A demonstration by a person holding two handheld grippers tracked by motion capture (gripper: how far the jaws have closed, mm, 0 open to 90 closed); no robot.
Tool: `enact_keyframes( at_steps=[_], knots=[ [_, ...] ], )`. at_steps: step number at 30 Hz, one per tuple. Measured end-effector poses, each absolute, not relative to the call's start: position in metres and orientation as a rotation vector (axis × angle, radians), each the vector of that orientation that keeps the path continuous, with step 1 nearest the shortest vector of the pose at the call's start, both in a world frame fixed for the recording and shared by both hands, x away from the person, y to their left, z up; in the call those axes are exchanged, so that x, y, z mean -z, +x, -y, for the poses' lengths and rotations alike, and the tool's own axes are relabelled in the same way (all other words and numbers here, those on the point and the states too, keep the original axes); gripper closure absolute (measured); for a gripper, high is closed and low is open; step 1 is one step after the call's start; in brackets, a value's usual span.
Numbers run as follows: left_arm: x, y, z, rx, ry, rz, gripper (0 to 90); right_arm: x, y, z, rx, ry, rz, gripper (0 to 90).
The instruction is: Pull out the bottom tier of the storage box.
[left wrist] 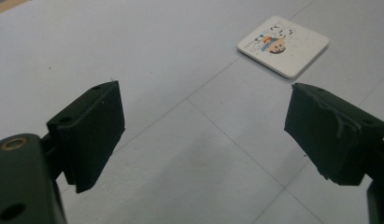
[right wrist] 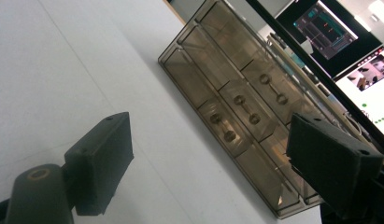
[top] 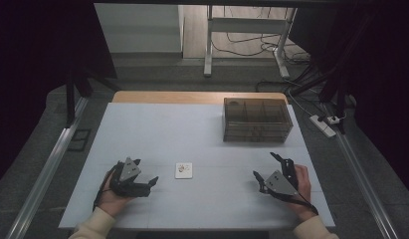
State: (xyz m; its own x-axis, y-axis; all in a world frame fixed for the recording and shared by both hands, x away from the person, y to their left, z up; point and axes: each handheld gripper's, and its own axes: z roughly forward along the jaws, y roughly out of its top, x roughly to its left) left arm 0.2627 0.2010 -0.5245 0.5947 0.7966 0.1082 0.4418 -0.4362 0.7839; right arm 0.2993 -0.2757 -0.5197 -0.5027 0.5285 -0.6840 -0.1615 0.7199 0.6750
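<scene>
The left gripper [top: 145, 173] and right gripper [top: 265, 165] are seen spread and empty from above, the card [top: 183, 170] lying flat between them. In the left gripper view, the card [left wrist: 283, 45] looks thin, stiff and light; its edge should be pinched.

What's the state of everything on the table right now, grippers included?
left gripper: open, empty, resting low at the table's near left
right gripper: open, empty, at the near right
small white card: lying flat, printed side up, untouched, between the two grippers
clear drawer box: upright at the far right, drawers look shut; contents can't be made out
table: white surface
</scene>
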Motion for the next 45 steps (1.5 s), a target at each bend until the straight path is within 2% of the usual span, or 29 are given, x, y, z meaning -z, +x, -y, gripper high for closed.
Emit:
enact_keyframes(
  at_steps=[45],
  knots=[
    [0.527,0.264,-0.202,-0.609,2.095,-0.983,12.2,0.524,0.33,0.278,-0.781,0.224,-1.863,20.3]
  ],
)
